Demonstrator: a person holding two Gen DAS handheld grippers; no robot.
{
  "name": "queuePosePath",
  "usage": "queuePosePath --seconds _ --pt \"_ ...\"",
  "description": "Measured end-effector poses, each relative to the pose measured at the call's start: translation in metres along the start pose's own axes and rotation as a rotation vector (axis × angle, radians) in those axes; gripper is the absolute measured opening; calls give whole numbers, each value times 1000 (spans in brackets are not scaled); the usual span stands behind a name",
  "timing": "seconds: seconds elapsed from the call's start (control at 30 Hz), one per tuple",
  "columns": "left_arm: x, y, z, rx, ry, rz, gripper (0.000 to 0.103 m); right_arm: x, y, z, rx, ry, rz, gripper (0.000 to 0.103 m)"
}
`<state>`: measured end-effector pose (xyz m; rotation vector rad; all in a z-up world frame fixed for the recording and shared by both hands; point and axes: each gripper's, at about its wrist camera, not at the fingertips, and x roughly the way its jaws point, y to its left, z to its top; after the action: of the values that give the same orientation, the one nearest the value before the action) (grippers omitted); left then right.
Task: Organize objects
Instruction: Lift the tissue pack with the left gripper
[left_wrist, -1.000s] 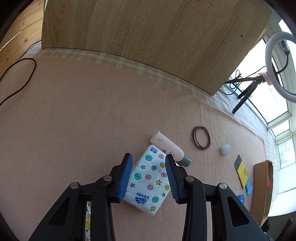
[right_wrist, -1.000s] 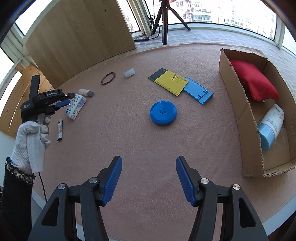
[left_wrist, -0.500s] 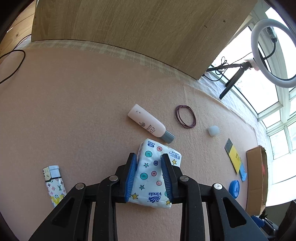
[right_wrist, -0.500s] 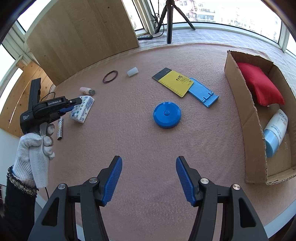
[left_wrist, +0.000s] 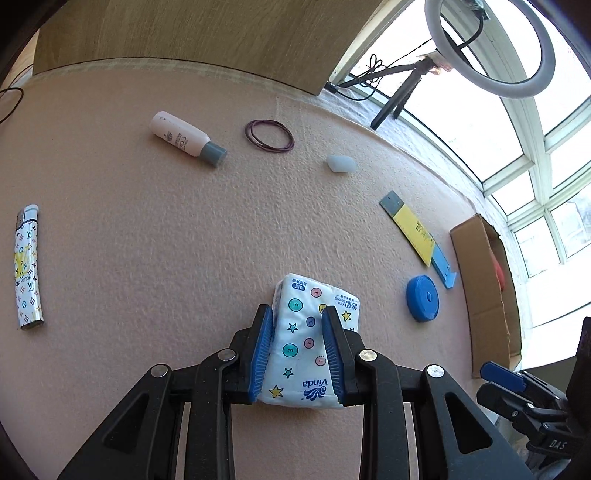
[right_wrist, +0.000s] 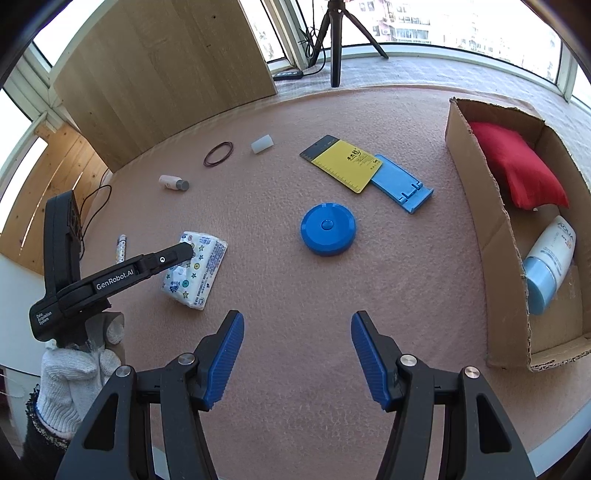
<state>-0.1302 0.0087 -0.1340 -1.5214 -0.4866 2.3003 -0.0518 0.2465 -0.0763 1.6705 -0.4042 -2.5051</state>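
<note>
My left gripper (left_wrist: 297, 325) is shut on a white tissue pack (left_wrist: 308, 343) printed with stars and coloured dots, held above the pink mat. The right wrist view shows that same tissue pack (right_wrist: 201, 266) in the left gripper (right_wrist: 186, 251), held by a white-gloved hand (right_wrist: 74, 373). My right gripper (right_wrist: 297, 354) stands open over the near mat with nothing between its fingers. A cardboard box (right_wrist: 476, 206) at the right holds a red cushion (right_wrist: 517, 166) and a white and blue bottle (right_wrist: 546, 262).
On the mat lie a blue round disc (right_wrist: 328, 228), a yellow card (right_wrist: 341, 162) over a blue stand (right_wrist: 400, 188), a small pink bottle (left_wrist: 186, 138), a brown rubber band (left_wrist: 269, 134), a white cap (left_wrist: 340, 163) and a patterned lighter (left_wrist: 26, 266). A wooden board (right_wrist: 166, 70) stands behind.
My left gripper shut on the tissue pack, lifted it and carried it right, away from the pink bottle toward the blue disc. The right gripper stayed open and shifted little.
</note>
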Motion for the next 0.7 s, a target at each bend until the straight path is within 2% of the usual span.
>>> queuePosePath --seconds 0.13,0.3,0.5,0.6,0.7 --pt "-1 -14 -23 -1 17 -28 30 -1 -2 -2 2 1 1 57" --pt "-5 -33 -44 49 32 -10 30 1 -3 -4 -3 6 -3 57" --pt "-16 -49 -58 125 60 27 31 3 -3 -9 -4 11 -5 57" --pt "-23 -51 -63 158 57 47 34 4 -3 -11 -2 14 -4 57" --pt "-28 -48 -67 157 64 34 36 5 -2 -12 -4 16 -3 57"
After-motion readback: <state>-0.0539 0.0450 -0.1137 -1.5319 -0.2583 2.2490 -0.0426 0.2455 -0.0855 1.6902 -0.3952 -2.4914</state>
